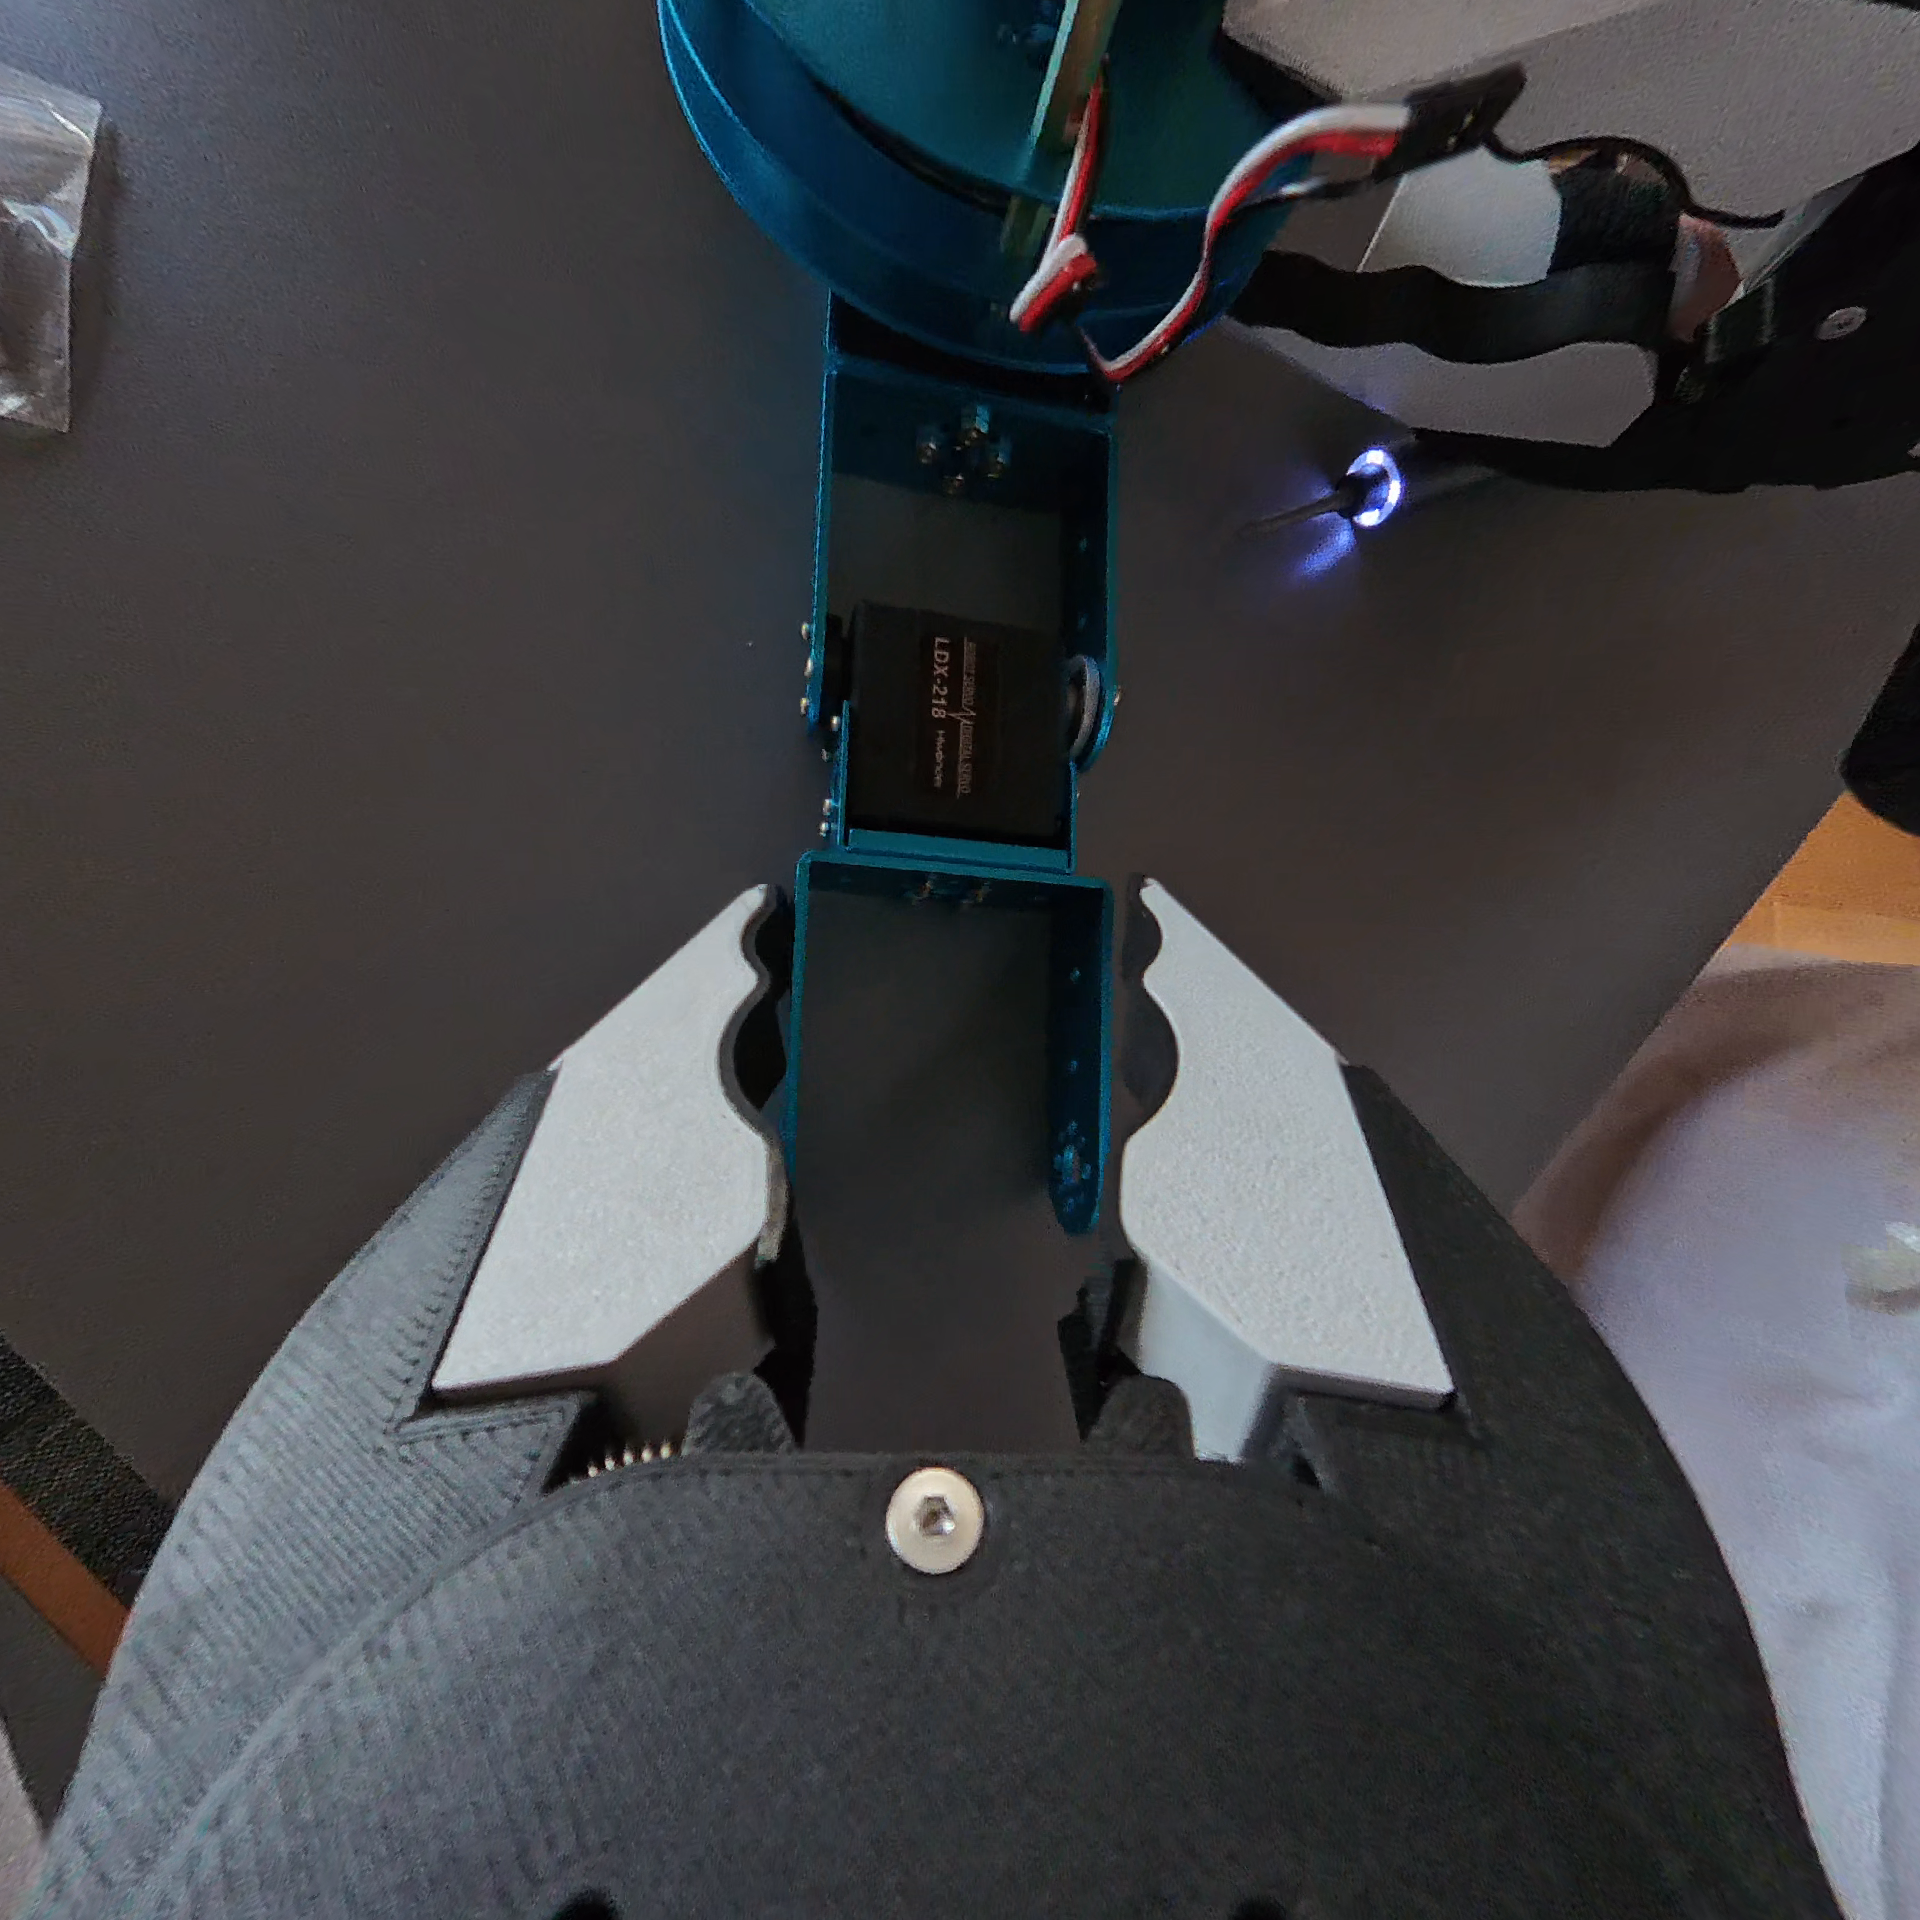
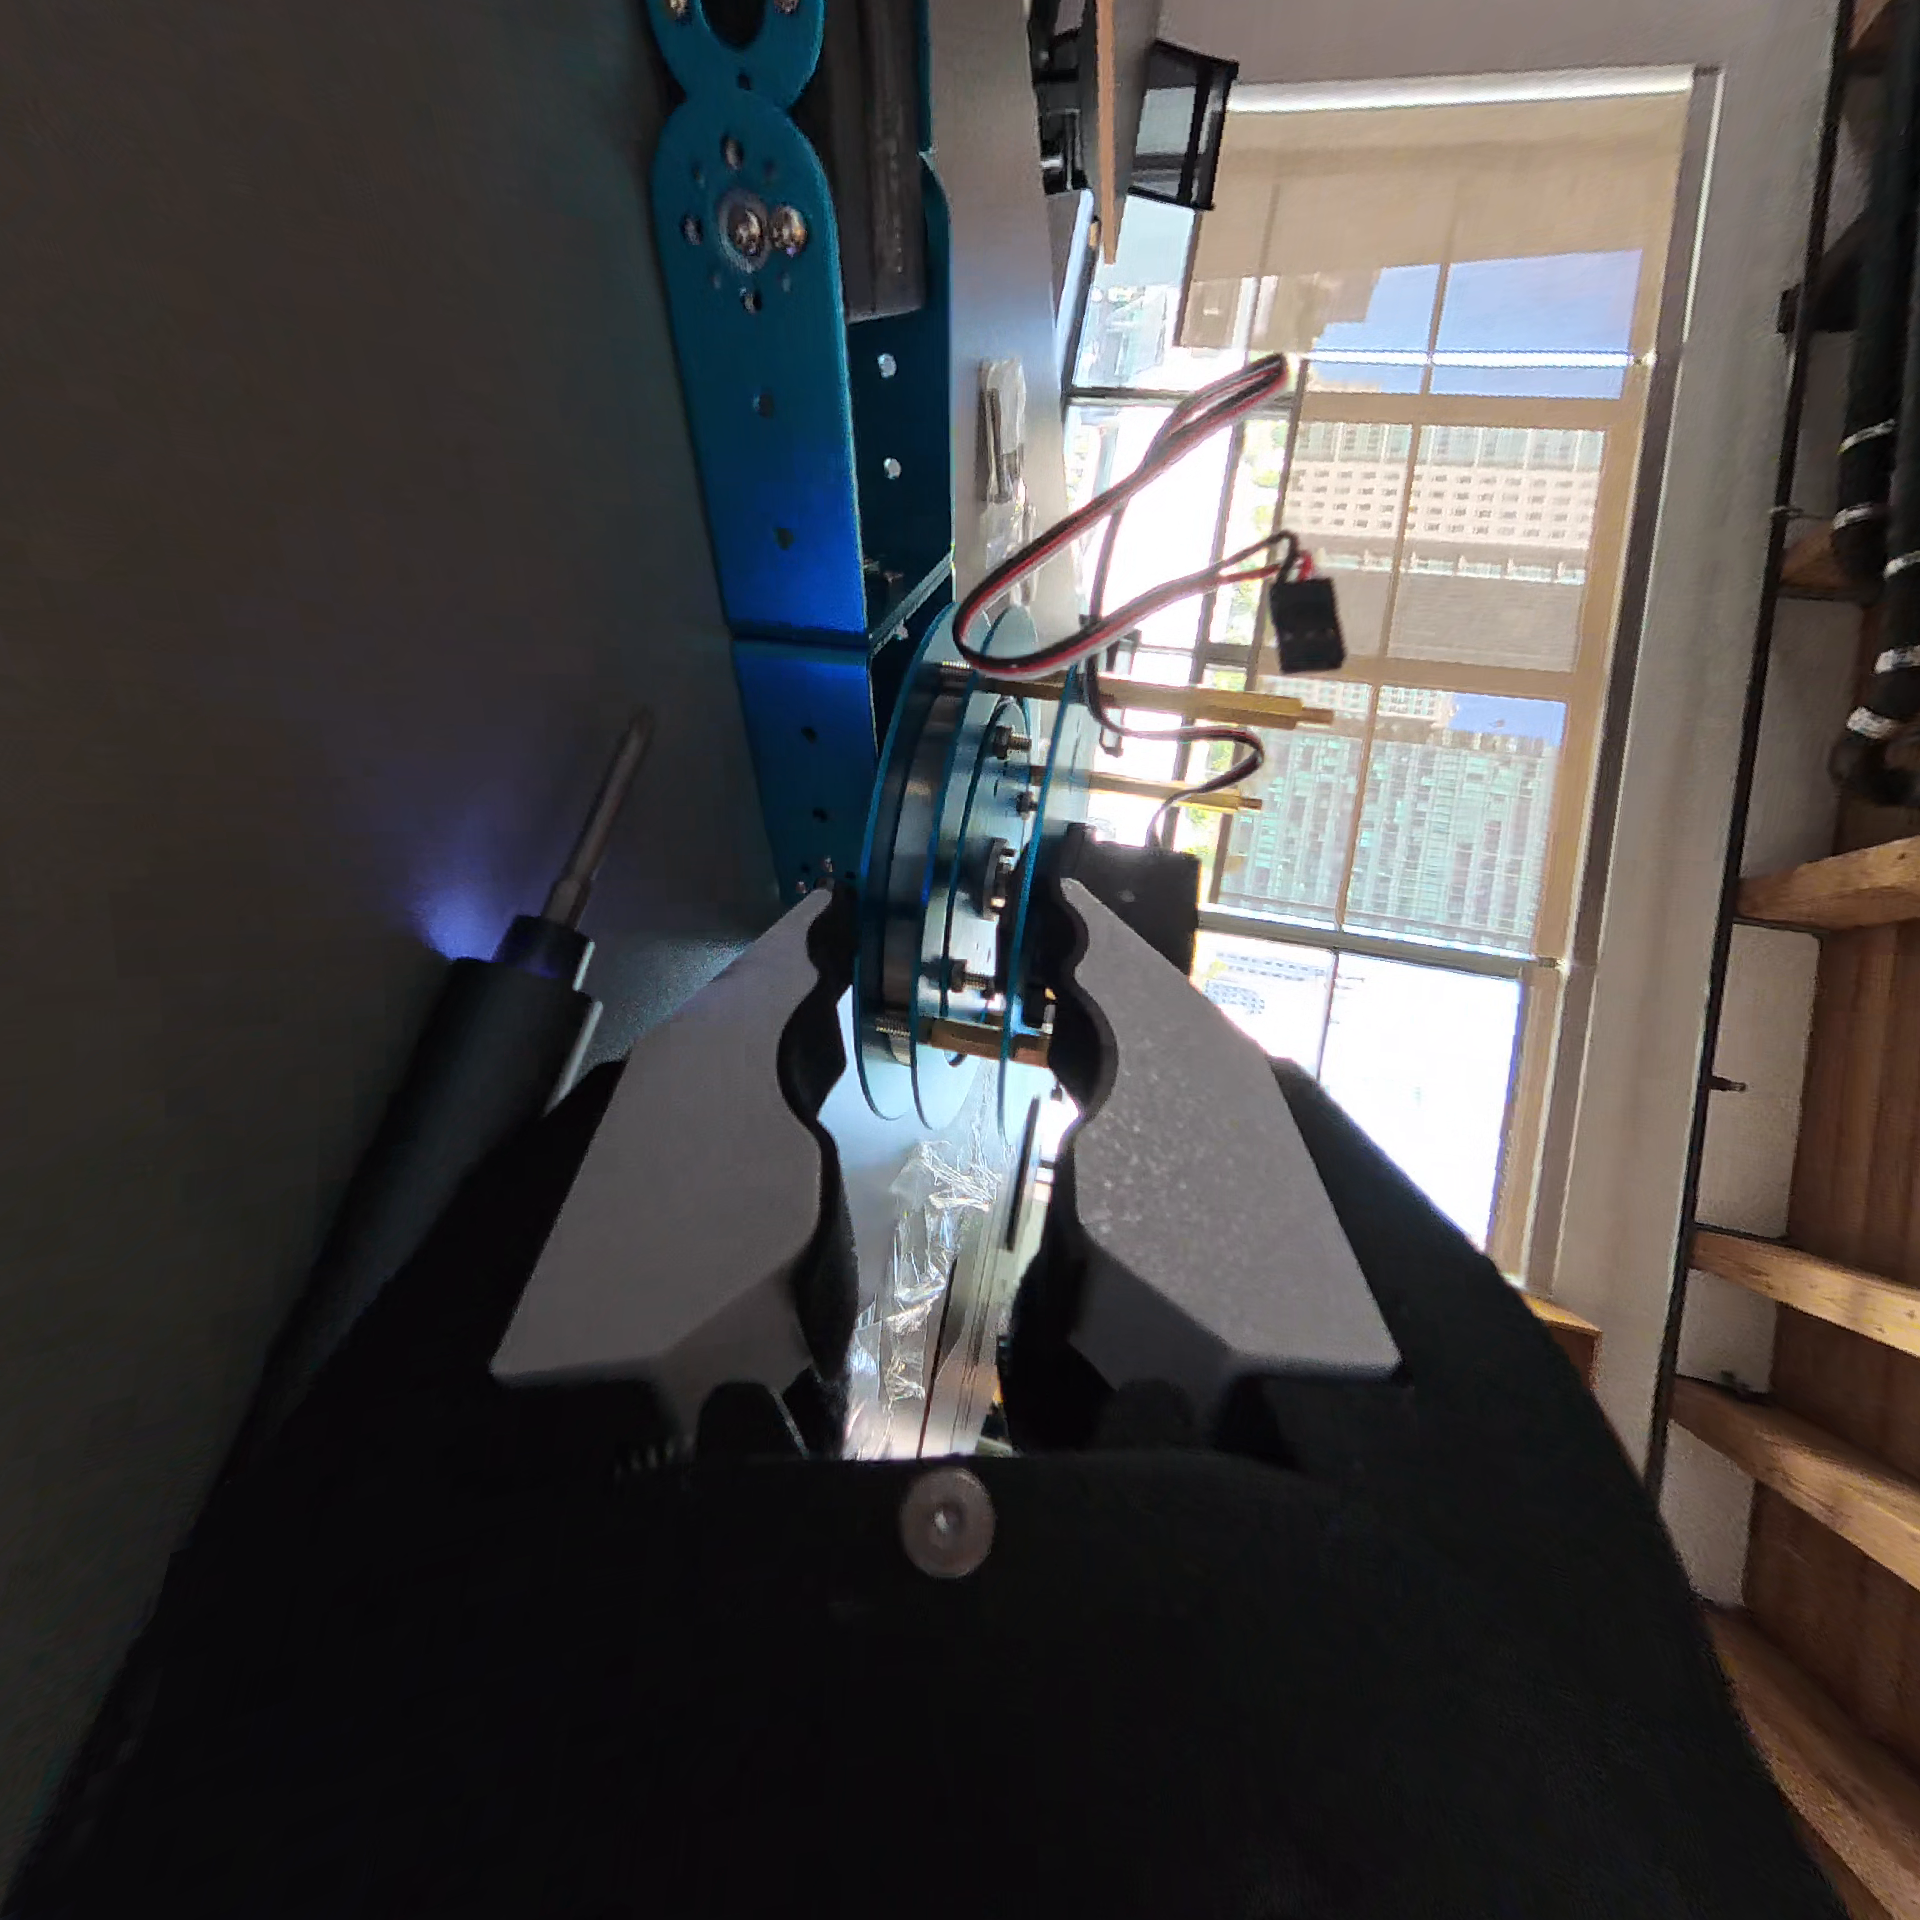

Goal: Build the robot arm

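Note:
A small blue metal robot arm lies on a dark table (image 1: 364,727). My left gripper (image 1: 956,894) is shut on its blue U-bracket (image 1: 951,1039), one grey finger against each side wall. A black servo (image 1: 951,727) sits just beyond the bracket, then the round blue base (image 1: 831,187) with loose red, white and black wires (image 1: 1216,208). My right gripper (image 2: 951,904) is shut on the stacked discs of that base (image 2: 914,831). One of its grey fingers (image 1: 1475,223) shows at the top right of the left wrist view. An electric screwdriver (image 2: 520,987) with a lit tip lies beside it.
A clear plastic bag (image 1: 42,260) lies at the table's far left. A white cloth (image 1: 1766,1351) and wood floor (image 1: 1849,883) are past the right edge. In the right wrist view there are a bright window (image 2: 1455,623), wooden shelving (image 2: 1849,1247) and crumpled clear plastic (image 2: 935,1195). Spacing between my two grippers at the tips: around 15 cm.

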